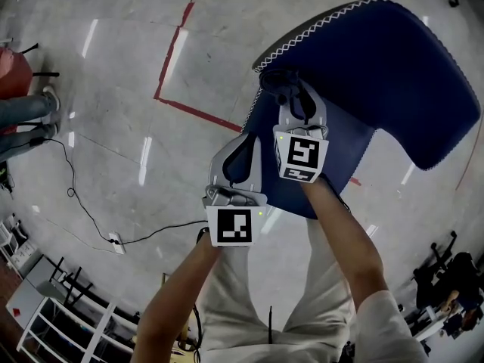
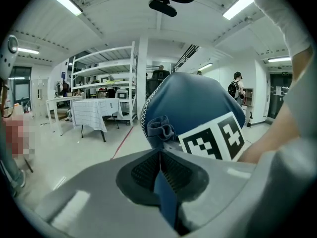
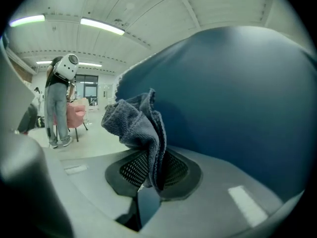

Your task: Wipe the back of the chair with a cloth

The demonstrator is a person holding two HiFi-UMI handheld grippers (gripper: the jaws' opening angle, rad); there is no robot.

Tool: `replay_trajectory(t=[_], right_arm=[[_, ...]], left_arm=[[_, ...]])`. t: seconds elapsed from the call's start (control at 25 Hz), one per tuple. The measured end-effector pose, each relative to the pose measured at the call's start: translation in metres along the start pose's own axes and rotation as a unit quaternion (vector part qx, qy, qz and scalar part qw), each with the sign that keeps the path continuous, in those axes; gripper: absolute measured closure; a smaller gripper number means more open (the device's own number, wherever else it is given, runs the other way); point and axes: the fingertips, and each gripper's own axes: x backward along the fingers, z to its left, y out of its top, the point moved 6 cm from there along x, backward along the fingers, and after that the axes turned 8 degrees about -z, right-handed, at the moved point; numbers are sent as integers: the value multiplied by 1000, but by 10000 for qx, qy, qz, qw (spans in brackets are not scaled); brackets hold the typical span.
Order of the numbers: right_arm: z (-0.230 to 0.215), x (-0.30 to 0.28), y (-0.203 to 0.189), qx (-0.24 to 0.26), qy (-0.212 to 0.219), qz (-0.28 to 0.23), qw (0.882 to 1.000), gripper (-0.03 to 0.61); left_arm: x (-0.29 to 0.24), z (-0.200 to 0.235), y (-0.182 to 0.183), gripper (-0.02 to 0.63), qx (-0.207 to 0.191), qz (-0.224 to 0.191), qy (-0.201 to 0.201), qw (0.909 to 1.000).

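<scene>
Right gripper view: grey terry cloth (image 3: 136,120) bunching against the blue chair back (image 3: 237,98)
The right gripper (image 3: 151,175) is clamping the cloth's lower fold, the crumpled top sitting right up against the chair back near its white-stitched edge; the left gripper (image 2: 159,157) is hovering just beside, jaws pressed together; a person (image 3: 58,103) is standing well behind on the grey floor (image 1: 113,112).

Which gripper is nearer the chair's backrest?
Right. The right gripper, shut on the gray cloth, is right at the blue backrest. The left gripper, shut, sits back, short of it.
</scene>
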Motion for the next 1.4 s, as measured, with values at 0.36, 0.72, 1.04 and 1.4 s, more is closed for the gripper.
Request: replay_trajectory(t=[0.36,0.72,1.04,1.4], right_arm=[[-15,0,0,-386,-362,40,9986,508],[-46,19,-1,-897,-935,239,9913,508],[-79,37,-4,-950,-1260,345,9869,508],[-120,69,-10,-1164,-1779,475,9760,508]], left_arm=[[-6,-4,1,612,-127,-11,-142,9998],[-10,-15,6,612,-114,-42,-248,9996],[-22,-25,14,612,-157,-38,-437,9989],[-33,-43,20,612,-97,-67,-607,9981]])
